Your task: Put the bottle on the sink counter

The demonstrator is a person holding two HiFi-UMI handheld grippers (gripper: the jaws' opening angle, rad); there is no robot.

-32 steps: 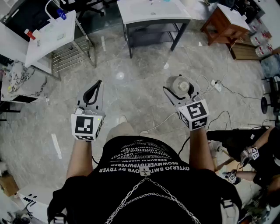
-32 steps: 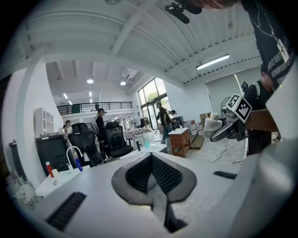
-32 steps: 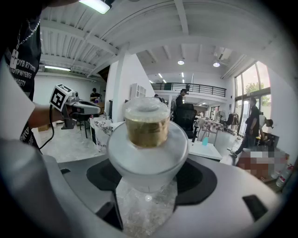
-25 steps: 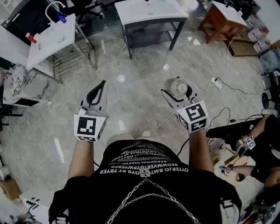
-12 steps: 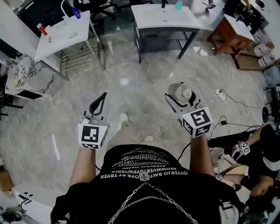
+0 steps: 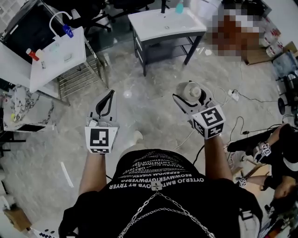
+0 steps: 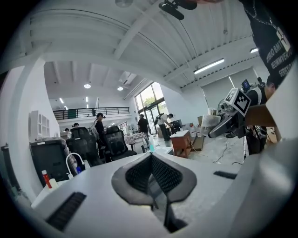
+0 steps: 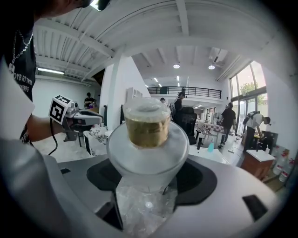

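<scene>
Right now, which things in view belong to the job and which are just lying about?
Job: bottle gripped in right tongs; sink counter ahead, probably.
Lying about: left tongs, shut and empty; teal bottle; power strip.

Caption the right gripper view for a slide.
Right hand-held gripper clamped on a frosted bottle with a tan neck.

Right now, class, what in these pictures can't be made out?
- Bottle base: right gripper view, hidden down between the jaws.
- Blue item on the sink counter: head view, too small to identify.
- Person at right: head view, cut off by the edge.
</scene>
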